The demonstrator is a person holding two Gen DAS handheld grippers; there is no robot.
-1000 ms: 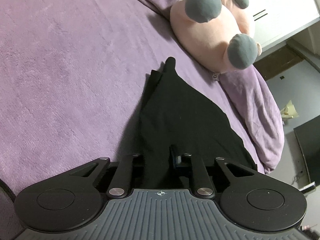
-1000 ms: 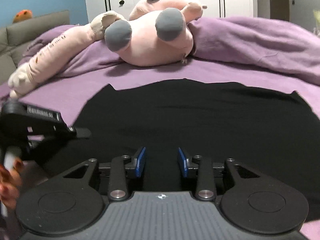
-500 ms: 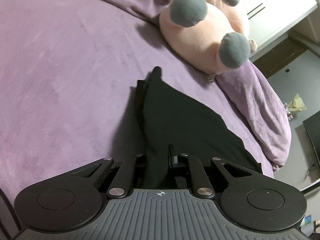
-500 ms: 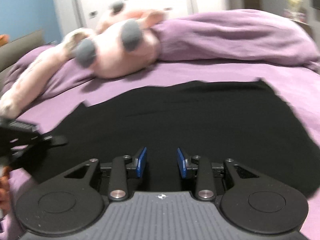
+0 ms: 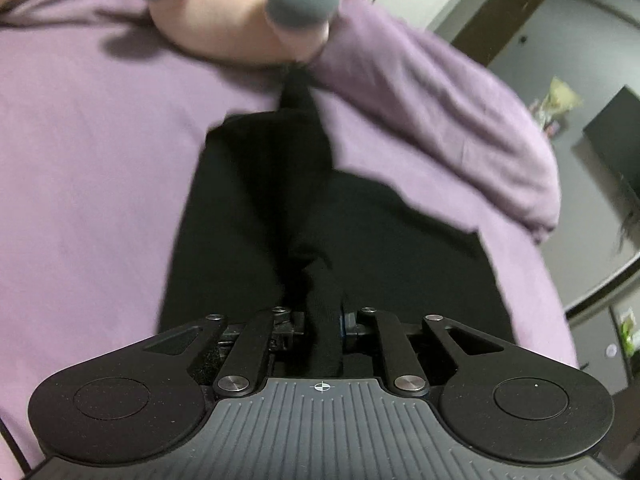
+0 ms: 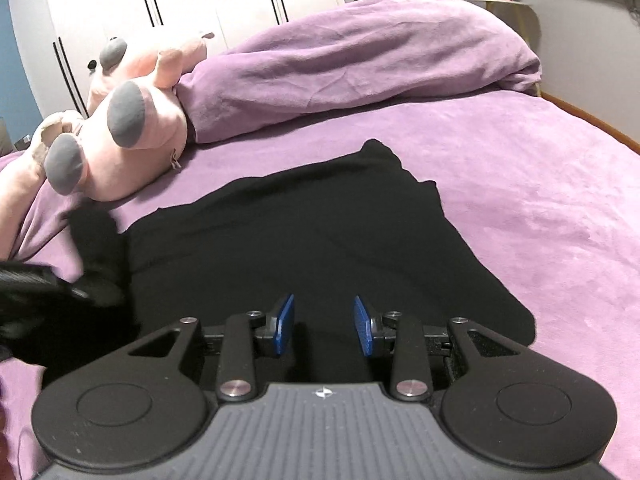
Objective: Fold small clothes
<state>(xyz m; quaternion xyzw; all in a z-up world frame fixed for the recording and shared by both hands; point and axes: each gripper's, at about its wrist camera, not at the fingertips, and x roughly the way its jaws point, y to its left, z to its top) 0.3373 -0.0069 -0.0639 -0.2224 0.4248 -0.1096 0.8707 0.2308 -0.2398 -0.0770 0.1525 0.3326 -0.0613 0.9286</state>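
Observation:
A black garment [image 5: 256, 200] lies on the purple bed cover [image 5: 80, 160]. My left gripper [image 5: 322, 320] is shut on a bunched edge of it and holds that edge lifted, so a ridge of cloth runs away from the jaws. In the right wrist view the same black garment [image 6: 320, 232] lies spread out flat. My right gripper [image 6: 323, 330] is open and empty, its blue pads [image 6: 285, 322] just above the garment's near part. The left gripper [image 6: 40, 284] shows blurred at the left edge, holding the cloth.
A pink plush toy [image 6: 120, 136] with grey feet lies at the far side of the garment; it also shows in the left wrist view [image 5: 240, 4]. A rolled purple duvet [image 6: 360, 56] lies behind. The bed's edge [image 6: 592, 120] is at the right. White wardrobes [image 6: 180, 0] stand behind.
My left gripper has carried the garment's edge over towards the plush toy and the duvet, folding the cloth over. My right gripper has swung right and stays open.

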